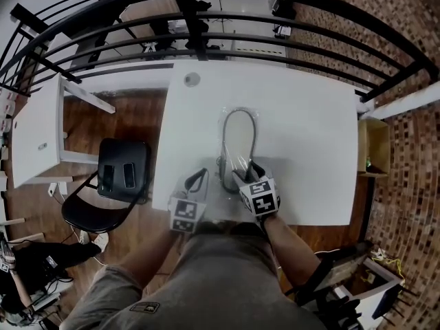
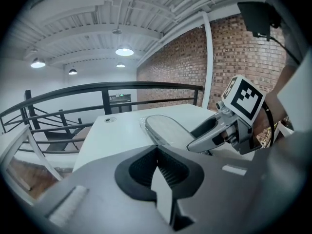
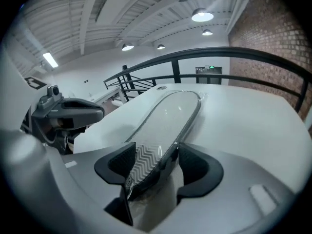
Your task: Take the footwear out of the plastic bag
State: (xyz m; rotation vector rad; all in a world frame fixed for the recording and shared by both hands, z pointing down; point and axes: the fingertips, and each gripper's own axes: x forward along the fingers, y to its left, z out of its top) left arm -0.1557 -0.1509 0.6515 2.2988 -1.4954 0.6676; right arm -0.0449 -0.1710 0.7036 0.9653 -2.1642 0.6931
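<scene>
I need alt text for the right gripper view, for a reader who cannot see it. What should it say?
The right gripper's wide-apart jaws straddle one end of a grey shoe, sole up with zigzag tread, wrapped in a clear plastic bag on a white table. The left gripper shows at left, a black railing behind.

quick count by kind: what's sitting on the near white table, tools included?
Grey flat shoe, sole up: 1 visible
Clear plastic bag around the shoe: 1
Two-jaw tools with marker cubes: 2, the left tool and the right tool
Total: 4
</scene>
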